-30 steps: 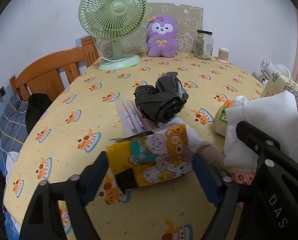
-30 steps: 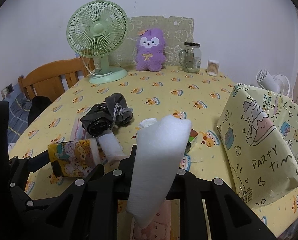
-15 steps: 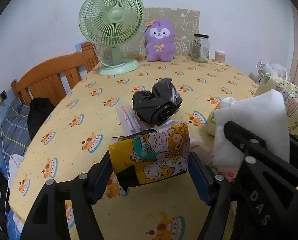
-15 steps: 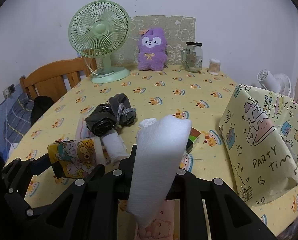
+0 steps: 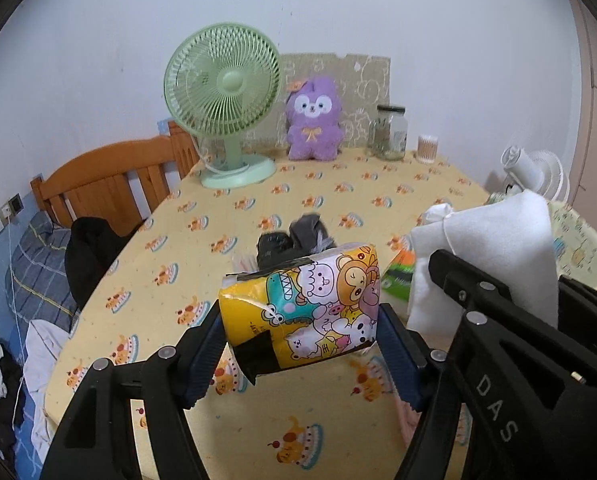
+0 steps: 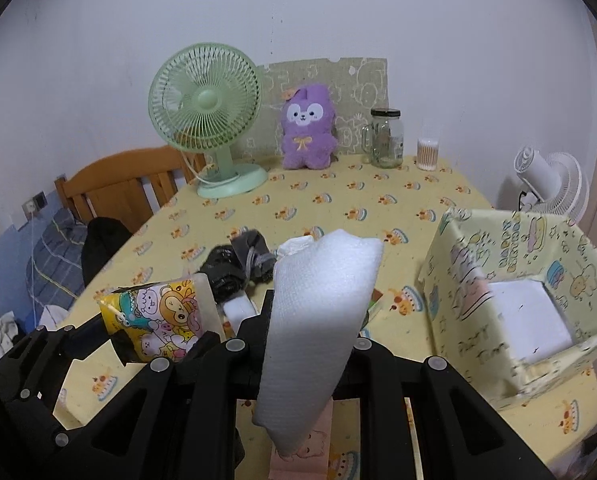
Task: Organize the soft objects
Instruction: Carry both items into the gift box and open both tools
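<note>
My left gripper (image 5: 298, 348) is shut on a yellow cartoon-print tissue pack (image 5: 304, 310) and holds it above the table; the pack also shows in the right wrist view (image 6: 158, 320). My right gripper (image 6: 310, 344) is shut on a folded white foam sheet (image 6: 318, 320), held upright above the table; it also shows in the left wrist view (image 5: 486, 264). A dark rolled cloth (image 6: 234, 268) lies on the yellow tablecloth behind the pack. An open yellow "party time" fabric box (image 6: 458, 280) stands at the right with a white sheet (image 6: 526, 320) inside.
A green desk fan (image 6: 206, 120), a purple plush (image 6: 306, 132), a glass jar (image 6: 384, 138) and a cotton-swab tub (image 6: 427, 154) stand at the back. A white fan (image 6: 546, 184) is behind the box. A wooden headboard (image 5: 110, 184) and bedding lie to the left.
Both grippers have risen with their loads. The tissue pack has lifted off the table, and the box's inside has come into the right wrist view.
</note>
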The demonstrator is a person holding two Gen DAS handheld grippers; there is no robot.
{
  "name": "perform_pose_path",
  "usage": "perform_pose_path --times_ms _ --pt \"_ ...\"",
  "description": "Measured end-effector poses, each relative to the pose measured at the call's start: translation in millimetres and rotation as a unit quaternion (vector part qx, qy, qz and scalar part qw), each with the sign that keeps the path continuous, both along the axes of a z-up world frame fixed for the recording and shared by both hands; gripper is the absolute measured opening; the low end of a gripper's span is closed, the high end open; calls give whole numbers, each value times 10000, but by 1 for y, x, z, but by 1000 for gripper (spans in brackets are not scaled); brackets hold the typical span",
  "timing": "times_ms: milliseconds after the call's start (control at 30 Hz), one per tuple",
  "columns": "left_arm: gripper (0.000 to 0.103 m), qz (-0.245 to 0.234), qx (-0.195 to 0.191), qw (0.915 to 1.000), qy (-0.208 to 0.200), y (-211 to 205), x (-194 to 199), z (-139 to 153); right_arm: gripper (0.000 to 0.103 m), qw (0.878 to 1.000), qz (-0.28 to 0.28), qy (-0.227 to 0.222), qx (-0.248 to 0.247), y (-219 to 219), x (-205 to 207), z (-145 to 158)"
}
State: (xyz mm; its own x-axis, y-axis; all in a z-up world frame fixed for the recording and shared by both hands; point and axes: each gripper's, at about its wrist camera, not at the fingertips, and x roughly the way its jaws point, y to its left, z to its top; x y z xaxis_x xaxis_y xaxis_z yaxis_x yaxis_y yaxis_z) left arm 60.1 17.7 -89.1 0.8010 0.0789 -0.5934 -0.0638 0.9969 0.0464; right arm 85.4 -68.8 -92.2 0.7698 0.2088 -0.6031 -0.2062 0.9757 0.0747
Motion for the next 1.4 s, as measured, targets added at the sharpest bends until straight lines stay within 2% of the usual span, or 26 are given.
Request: perform_pose_path --times_ms 200,600,1033,1400 --pt "74 -99 -27 9998 -183 -7 -7 23 21 9999 -72 -122 64 -7 -7 24" --pt "74 -277 -167 9987 -383 -21 -9 50 21 9991 -182 -386 26 -21 -14 56" --pt "74 -569 -287 9972 -396 -56 0 62 21 9984 -325 -454 -93 -54 -9 73" --pt "74 -770 -201 9957 -466 -88 14 70 21 9974 -466 -555 -62 -89 1 80"
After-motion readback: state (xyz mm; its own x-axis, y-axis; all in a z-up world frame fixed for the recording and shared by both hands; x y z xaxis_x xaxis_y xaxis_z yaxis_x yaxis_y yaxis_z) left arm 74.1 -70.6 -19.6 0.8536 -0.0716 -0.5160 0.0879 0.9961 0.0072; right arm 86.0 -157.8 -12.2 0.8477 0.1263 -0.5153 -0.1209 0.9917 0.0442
